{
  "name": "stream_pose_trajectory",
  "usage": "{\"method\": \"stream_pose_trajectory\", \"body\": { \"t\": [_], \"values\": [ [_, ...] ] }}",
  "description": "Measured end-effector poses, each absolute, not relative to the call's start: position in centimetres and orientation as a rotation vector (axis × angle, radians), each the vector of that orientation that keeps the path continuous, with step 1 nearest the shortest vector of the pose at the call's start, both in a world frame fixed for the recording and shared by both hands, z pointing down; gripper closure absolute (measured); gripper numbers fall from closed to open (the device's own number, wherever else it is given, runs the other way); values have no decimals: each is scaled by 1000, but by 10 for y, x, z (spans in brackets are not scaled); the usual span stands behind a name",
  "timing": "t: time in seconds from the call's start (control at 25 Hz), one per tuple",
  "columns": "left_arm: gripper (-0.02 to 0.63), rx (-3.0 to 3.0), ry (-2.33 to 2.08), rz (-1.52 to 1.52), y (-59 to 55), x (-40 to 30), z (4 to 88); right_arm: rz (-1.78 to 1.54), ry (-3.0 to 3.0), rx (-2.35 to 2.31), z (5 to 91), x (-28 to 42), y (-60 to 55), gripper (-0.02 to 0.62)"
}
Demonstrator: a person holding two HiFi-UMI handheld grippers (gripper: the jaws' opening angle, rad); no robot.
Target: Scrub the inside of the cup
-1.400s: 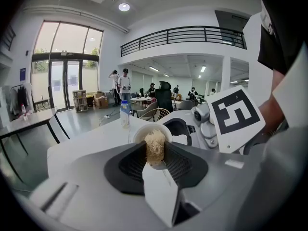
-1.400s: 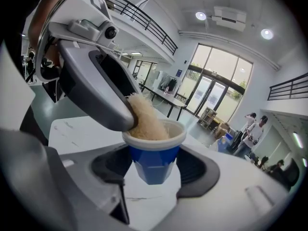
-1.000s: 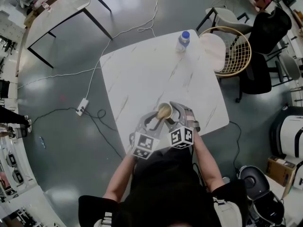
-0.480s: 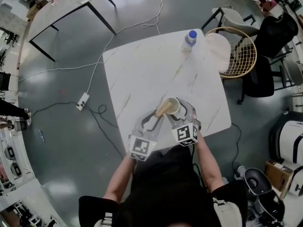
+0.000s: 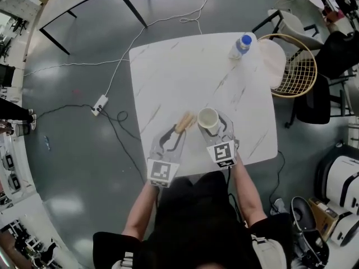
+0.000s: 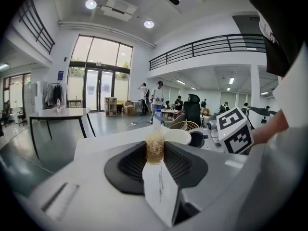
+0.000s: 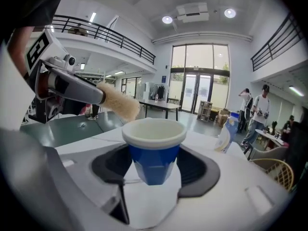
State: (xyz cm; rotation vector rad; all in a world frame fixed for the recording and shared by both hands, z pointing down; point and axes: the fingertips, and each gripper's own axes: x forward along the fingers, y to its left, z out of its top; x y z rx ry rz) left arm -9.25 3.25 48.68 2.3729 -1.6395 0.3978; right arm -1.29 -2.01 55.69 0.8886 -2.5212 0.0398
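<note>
So here's where we're at: the cup (image 7: 153, 153) is sitting upright in the right gripper (image 7: 154, 173), held over the near part of the desk (image 5: 168, 77) with its white mouth facing up. The fingers are closed onto the blue body from both sides, below the rim, so it looks like a solid pinch.

The left gripper (image 6: 155, 163) has its fingers pressed together on the handle of the brush (image 5: 184, 122), with the fuzzy tan head sticking out past the tips.

The bit that matters is that the brush is outside the cup right now. It sits just to the cup's left. Its long axis runs from near-left to far-right, so the bristle end points at the rim from the side and isn't touching it as far as we can tell.

Since the mouth opens upward, we figure the brush head needs to come over the rim and tip down into the cup before any scrubbing happens. The left gripper is the one to do that, while the right just keeps the cup steady.
</note>
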Motion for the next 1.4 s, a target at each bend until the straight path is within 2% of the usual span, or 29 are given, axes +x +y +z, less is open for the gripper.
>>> {"method": "stream_pose_trajectory", "body": {
  "t": [0.64, 1.4],
  "values": [
    [486, 2168, -1745, 418, 29, -129, 540, 126, -2588, 744, 614, -58, -38, 305],
    [486, 2106, -1701, 473, 39, -134, 575, 196, -2545, 709, 661, -69, -42, 305]
  ]
}}
